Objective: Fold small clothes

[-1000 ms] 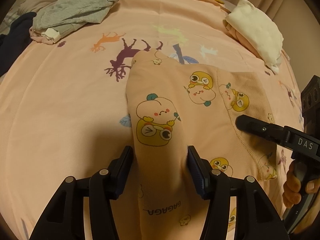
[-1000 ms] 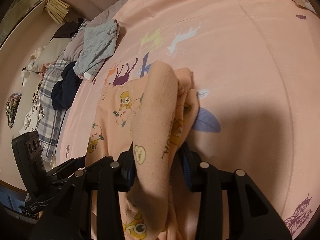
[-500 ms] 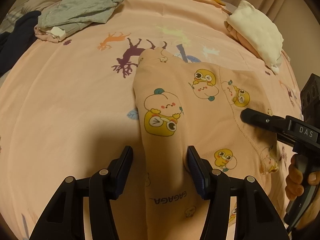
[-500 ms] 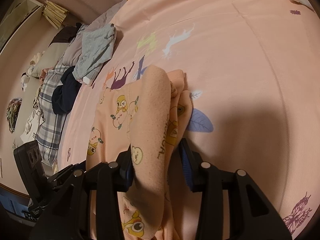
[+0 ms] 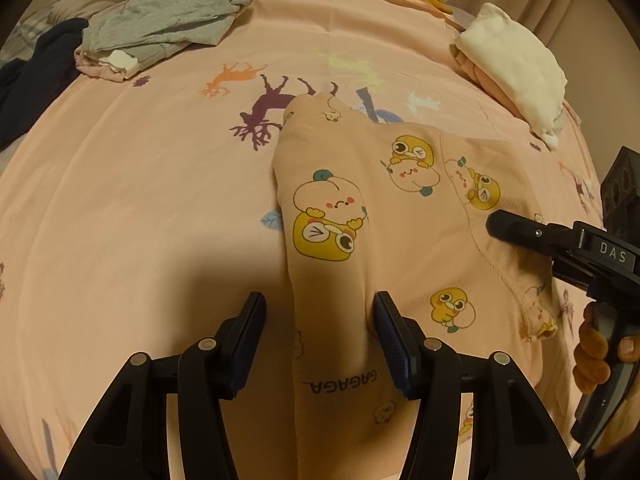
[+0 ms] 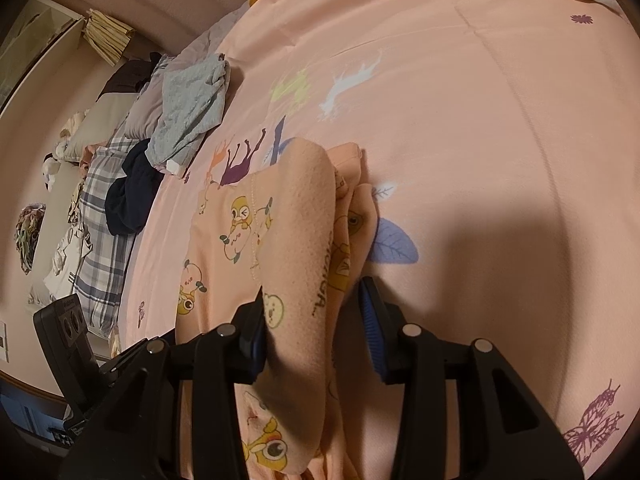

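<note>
A peach fleece garment [image 5: 400,220] printed with yellow cartoon animals lies on the peach bedsheet [image 5: 140,200]. One folded ridge of it runs between the fingers of my left gripper [image 5: 318,300]. Only the right pad touches the ridge, and a gap shows at the left pad, so the jaws stand open. In the right wrist view another fold of the garment [image 6: 304,220], fleece side out, stands up as a ridge inside my right gripper [image 6: 312,292], whose pads close on it. From the left wrist view, the right gripper [image 5: 520,232] sits over the garment's stitched hem, with a hand on its handle.
A grey garment [image 5: 168,20] and a dark navy one [image 5: 32,76] lie at the bed's far left. A folded cream stack [image 5: 516,64] sits far right. Plaid bedding [image 6: 100,220] lies beyond the sheet's edge. Open sheet stretches to the left of the garment.
The fold that filled the left jaws now leaves a gap at the left pad and lies flatter. The left view has shifted slightly. The right gripper still grips its fold.
</note>
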Action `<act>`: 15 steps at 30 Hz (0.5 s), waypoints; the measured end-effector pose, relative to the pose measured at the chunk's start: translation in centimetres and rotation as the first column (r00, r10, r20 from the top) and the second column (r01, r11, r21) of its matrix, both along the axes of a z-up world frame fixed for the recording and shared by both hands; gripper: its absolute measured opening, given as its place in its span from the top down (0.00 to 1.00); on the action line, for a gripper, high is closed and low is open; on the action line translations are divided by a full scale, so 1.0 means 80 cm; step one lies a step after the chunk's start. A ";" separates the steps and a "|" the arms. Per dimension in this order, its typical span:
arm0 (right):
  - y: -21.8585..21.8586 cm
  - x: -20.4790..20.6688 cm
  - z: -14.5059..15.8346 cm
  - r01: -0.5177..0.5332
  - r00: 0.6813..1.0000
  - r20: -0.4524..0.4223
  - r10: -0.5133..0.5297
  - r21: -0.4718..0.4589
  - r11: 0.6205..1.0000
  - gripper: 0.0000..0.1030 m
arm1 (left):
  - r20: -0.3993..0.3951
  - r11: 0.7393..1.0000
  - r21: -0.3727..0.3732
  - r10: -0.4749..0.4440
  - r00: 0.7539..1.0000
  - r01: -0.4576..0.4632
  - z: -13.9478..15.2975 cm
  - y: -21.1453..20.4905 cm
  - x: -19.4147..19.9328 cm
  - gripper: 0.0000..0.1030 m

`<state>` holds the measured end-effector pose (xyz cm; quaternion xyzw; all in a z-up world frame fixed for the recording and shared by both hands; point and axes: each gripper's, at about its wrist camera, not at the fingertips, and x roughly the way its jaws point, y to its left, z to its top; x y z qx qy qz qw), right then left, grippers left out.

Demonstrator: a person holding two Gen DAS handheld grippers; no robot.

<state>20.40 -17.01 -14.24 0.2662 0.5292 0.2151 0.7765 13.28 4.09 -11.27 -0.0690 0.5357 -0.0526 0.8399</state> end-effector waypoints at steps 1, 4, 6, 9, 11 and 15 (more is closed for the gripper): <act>-0.001 0.000 0.000 0.002 1.000 0.000 -0.002 0.001 1.000 0.60 | 0.000 1.000 -0.001 0.001 1.000 -0.001 0.000 0.001 0.000 0.44; -0.004 -0.001 0.001 0.008 1.000 0.003 -0.008 0.003 1.000 0.60 | 0.003 1.000 0.001 0.002 1.000 -0.002 0.000 0.000 -0.003 0.44; -0.006 -0.002 0.002 0.014 1.000 0.004 -0.014 0.002 1.000 0.60 | 0.004 1.000 0.002 0.003 1.000 -0.003 0.001 0.000 -0.005 0.44; -0.009 -0.003 0.002 0.018 1.000 0.004 -0.018 0.001 1.000 0.60 | 0.005 1.000 0.003 0.004 1.000 -0.004 0.002 0.001 -0.006 0.44; -0.010 -0.003 0.003 0.019 1.000 0.005 -0.019 -0.001 1.000 0.60 | 0.005 1.000 0.002 0.004 1.000 -0.004 0.002 0.001 -0.007 0.44; -0.010 -0.003 0.003 0.018 1.000 0.004 -0.018 -0.004 1.000 0.60 | 0.005 1.000 0.001 0.005 1.000 -0.005 0.002 0.002 -0.008 0.44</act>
